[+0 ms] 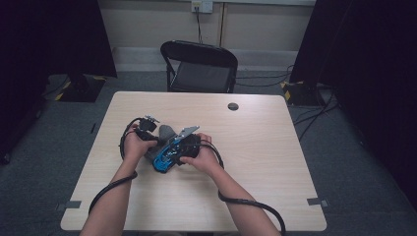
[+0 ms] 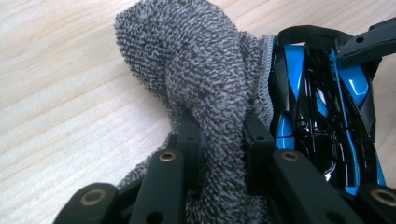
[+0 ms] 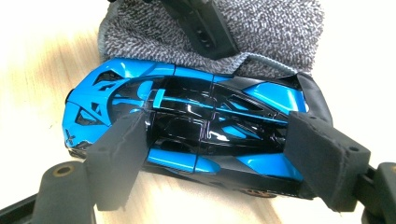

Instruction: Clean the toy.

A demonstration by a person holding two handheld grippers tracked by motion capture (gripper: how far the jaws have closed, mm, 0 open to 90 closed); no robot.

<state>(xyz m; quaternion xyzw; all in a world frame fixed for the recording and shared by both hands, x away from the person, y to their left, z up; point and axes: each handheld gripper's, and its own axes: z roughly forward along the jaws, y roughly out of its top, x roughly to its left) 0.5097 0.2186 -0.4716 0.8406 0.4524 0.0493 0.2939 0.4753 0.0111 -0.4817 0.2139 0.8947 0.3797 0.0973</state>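
- While both hands work close together at the near middle of the table point(image 1: 255, 147), the right gripper point(image 3: 212, 156) sits nearest the person in its own view, its jaws standing wide and bracketing the toy car point(image 3: 187, 135). One foam pad lies over the car's nose end and the other over its tail, so it appears to be gripped lengthwise — firm pressure at the pads cannot be confirmed.
- Position of the toy car: flat on the tabletop between the two hands, blue and black, roof up. Its long axis runs across the right gripper's line of sight, from one pad to the other.
- Just beyond the car lies the grey cloth point(image 3: 261, 32), a looped terry towel, touching the car's far flank along the whole length.
- Left gripper point(image 2: 219, 154): jaws drawn in narrow, pinching a raised fold of the grey cloth between the pads. In this view the car lies immediately to the side of the jaws, its axis roughly parallel to them.
- Judgement: the work in hand looks like wiping the car. The coming stroke turns on one relation — the cloth sits beside the car, not on it, so the left gripper must carry the fold sideways across the roof while the right holds the body still.
- Farther off: a black chair point(image 1: 199, 66) behind the table.
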